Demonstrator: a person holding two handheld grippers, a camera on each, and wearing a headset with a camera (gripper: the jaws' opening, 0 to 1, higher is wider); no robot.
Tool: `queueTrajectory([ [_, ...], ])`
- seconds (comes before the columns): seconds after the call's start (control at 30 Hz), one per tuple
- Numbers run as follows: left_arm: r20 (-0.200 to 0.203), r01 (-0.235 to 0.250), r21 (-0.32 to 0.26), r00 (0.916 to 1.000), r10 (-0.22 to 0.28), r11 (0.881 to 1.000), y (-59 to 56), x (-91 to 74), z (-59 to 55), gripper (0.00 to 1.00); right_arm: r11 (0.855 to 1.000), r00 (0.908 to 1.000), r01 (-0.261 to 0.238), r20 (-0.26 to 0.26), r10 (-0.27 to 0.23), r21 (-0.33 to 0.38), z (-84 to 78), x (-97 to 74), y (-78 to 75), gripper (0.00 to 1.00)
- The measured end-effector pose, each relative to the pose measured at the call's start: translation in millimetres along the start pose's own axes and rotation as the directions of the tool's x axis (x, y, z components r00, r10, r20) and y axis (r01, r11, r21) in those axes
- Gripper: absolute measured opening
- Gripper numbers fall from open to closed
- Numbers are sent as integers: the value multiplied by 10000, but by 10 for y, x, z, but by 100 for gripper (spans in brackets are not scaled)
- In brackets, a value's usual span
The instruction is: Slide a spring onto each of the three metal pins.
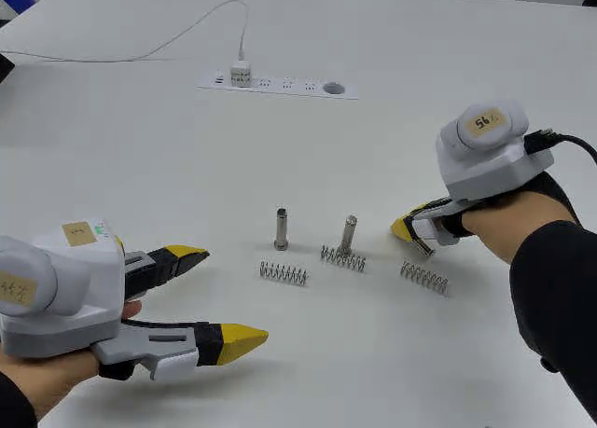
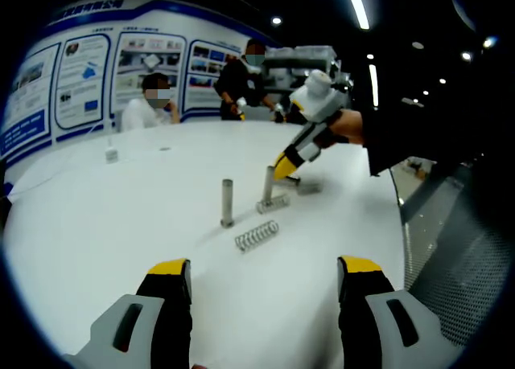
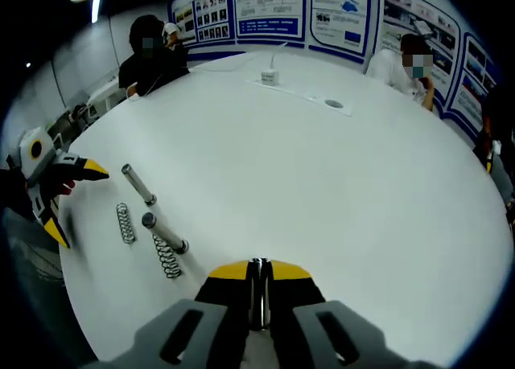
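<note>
**A:** Where are the pins?

**B:** Two stand upright in the middle of the white counter [image 1: 140,167]: the left pin [image 1: 281,228] and the right pin [image 1: 348,234]. They are near each other but apart, and both shafts are bare.

**A:** And the springs?

**B:** There are three, all lying flat. The left spring [image 1: 283,273] lies just in front of the left pin, not touching it. The middle spring [image 1: 342,258] lies against the foot of the right pin. The right spring [image 1: 423,277] lies off to the right, near the right hand-held gripper [image 1: 403,228].

**A:** How is that one set?

**B:** Its jaws are pressed together with the yellow tips meeting. It sits low over the counter, to the right of the right pin. I cannot tell whether anything thin is pinched between the jaws.

**A:** The other one?

**B:** The left hand-held gripper [image 1: 231,293] is spread wide with nothing between its jaws. It is well left of the pins and points toward them.

**A:** Anything else on the counter?

**B:** A power strip [image 1: 280,84] lies at the far side with a white plug [image 1: 241,74] in it. A cable [image 1: 168,44] trails off to the left.
</note>
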State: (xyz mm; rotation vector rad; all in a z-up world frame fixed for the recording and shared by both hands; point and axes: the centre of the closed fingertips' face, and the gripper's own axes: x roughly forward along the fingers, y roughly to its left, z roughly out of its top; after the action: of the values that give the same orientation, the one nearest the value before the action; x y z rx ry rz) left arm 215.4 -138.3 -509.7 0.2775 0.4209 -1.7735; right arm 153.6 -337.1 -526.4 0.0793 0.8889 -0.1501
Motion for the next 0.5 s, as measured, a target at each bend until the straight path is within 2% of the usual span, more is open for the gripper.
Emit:
queueTrajectory([
  [0.5,70,46,171,10000,-47,9998,-24,4,58,75,9995,9979,305,575,-302,-34,0,-304,13,9],
])
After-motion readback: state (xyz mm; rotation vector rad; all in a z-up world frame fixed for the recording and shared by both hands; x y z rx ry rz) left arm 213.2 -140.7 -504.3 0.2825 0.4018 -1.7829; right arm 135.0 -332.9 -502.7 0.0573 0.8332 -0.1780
